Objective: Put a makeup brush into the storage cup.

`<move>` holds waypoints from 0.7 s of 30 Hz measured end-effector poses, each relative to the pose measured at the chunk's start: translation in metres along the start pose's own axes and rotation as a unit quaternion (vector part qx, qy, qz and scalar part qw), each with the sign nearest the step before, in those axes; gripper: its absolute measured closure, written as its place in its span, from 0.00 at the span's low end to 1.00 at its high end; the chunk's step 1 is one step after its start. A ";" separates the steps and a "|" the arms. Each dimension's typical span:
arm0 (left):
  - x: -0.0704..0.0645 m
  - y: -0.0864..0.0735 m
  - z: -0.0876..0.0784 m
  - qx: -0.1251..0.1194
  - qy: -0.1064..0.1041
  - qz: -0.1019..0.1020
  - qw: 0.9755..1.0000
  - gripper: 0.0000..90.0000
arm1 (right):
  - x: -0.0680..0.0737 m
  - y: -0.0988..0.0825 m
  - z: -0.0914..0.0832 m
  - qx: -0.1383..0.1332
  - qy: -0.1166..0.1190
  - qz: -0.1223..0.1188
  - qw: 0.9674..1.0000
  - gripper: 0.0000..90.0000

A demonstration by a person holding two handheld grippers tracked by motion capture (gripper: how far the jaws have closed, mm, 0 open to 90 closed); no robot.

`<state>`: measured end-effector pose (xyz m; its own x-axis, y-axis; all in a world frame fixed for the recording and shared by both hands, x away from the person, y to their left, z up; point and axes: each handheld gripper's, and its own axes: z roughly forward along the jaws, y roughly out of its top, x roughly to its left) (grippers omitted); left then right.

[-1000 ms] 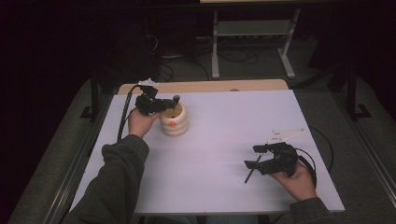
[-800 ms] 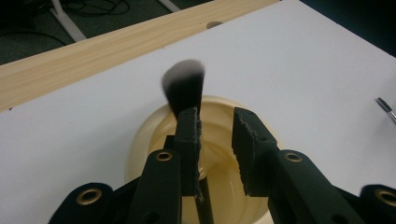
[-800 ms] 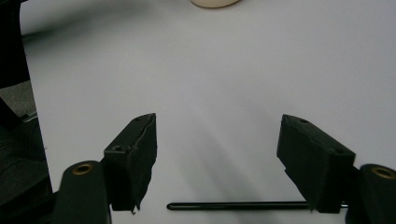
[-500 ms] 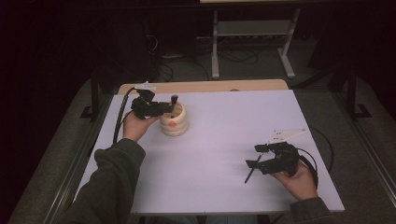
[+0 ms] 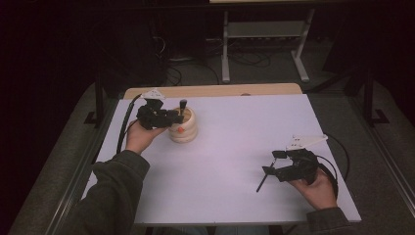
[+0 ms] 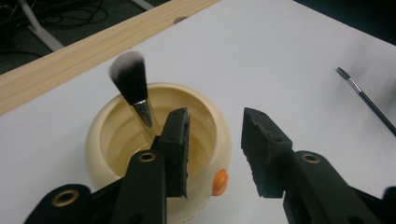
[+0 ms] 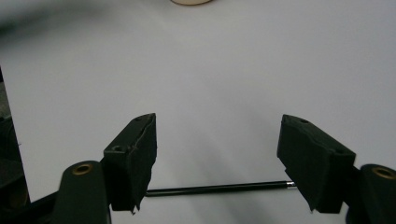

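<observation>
A makeup brush [image 6: 133, 91] with a white-tipped dark head was seen standing tilted inside a cream ribbed cup [image 6: 112, 140], its handle resting against the inner wall. The left gripper [image 6: 215, 144] was held just beside the cup with its jaws parted and nothing between them, one jaw over the rim close to the brush's metal ferrule. In the high view the cup [image 5: 183, 128] was found near the far left of the white table [image 5: 235, 147], well apart from the right gripper [image 5: 274, 166]. The right gripper's jaws were spread wide and empty, and a thin black brush [image 7: 219, 188] was seen lying flat on the table between and just below them. It was judged that the thin handle could be pushed or rolled away if the jaws were closed too high above the table, and that the light cup could be tipped if its rim were nudged by the left jaw
</observation>
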<state>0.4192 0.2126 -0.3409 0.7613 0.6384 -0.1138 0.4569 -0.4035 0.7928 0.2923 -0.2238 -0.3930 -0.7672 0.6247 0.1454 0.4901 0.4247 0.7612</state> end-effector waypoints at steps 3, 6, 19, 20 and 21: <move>-0.004 -0.001 -0.001 0.000 -0.004 0.000 1.000 0.67 | -0.001 -0.001 -0.002 0.000 -0.003 0.000 1.000 0.31; -0.007 -0.002 -0.002 -0.001 -0.006 0.005 1.000 0.66 | -0.003 -0.002 -0.003 -0.002 -0.004 -0.001 1.000 0.31; -0.016 -0.001 -0.008 -0.004 -0.018 0.017 1.000 0.63 | -0.005 -0.003 -0.004 -0.001 -0.005 0.005 1.000 0.30; -0.016 -0.001 -0.008 -0.004 -0.018 0.016 1.000 0.62 | -0.005 -0.004 -0.004 -0.003 -0.005 0.002 1.000 0.30; -0.017 -0.001 -0.007 -0.007 -0.020 0.015 1.000 0.62 | -0.005 -0.004 -0.004 -0.002 -0.005 0.007 1.000 0.30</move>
<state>0.4024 0.2068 -0.3351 0.7921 0.5999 -0.1130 0.4276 -0.4132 0.8040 0.2925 -0.2315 -0.3941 -0.7564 0.6366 0.1505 0.4990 0.4129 0.7619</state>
